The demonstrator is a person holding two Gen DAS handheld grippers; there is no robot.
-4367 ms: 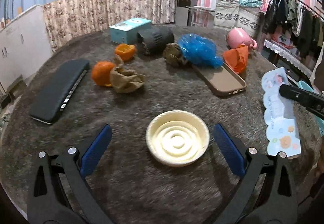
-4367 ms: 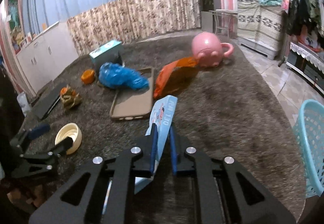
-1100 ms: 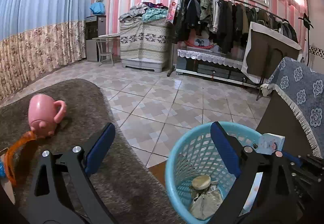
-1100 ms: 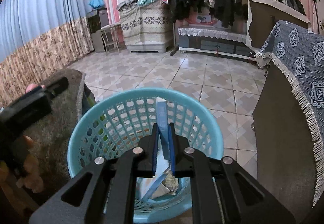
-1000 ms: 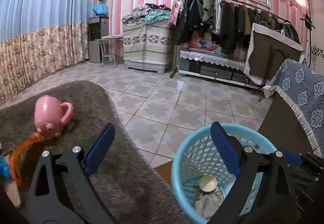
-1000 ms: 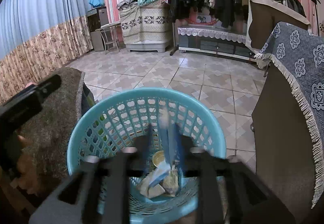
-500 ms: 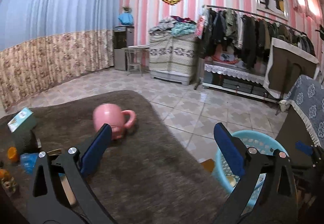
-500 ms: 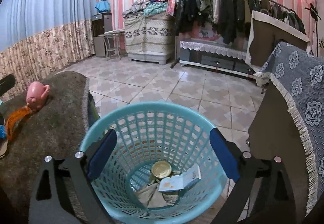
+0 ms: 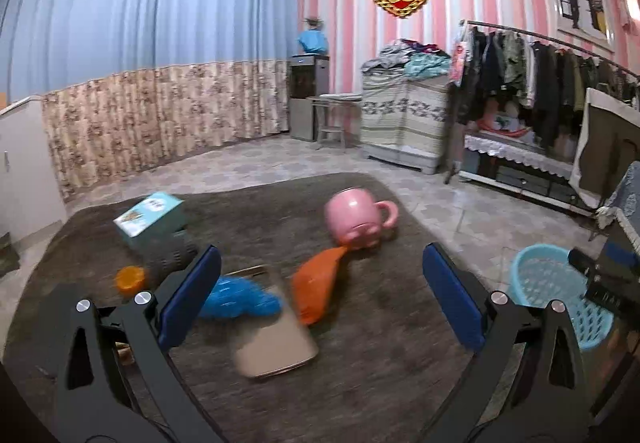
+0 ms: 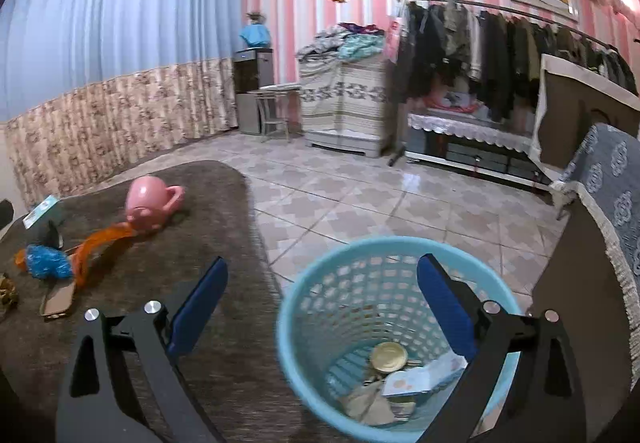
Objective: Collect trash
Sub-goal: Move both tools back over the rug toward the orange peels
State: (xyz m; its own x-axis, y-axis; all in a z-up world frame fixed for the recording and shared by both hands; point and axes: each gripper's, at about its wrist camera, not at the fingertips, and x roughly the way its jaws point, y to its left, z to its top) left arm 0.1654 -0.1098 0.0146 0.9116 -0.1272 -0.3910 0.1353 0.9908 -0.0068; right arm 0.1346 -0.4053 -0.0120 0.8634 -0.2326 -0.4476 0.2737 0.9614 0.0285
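A light blue mesh trash basket (image 10: 320, 307) stands on the floor beside the table; it also shows at the right of the left wrist view (image 9: 536, 279). Inside lie a blue-and-white paper package (image 10: 424, 375), a yellow bowl (image 10: 389, 357) and crumpled brown paper (image 10: 364, 405). My right gripper (image 10: 320, 307) is open and empty above the basket. My left gripper (image 9: 320, 295) is open and empty above the table, over an orange wrapper (image 9: 316, 283) and a blue plastic bag (image 9: 236, 299).
On the dark fuzzy tabletop (image 9: 360, 375) lie a brown phone case (image 9: 276, 339), a pink pig mug (image 9: 356, 219), a teal box (image 9: 150, 217), a dark cylinder (image 9: 172, 251) and an orange piece (image 9: 130, 279). A chair with a blue cover (image 10: 608, 203) stands right of the basket.
My right gripper opened and dropped the paper package into the basket. My left gripper swung from the basket back towards the table.
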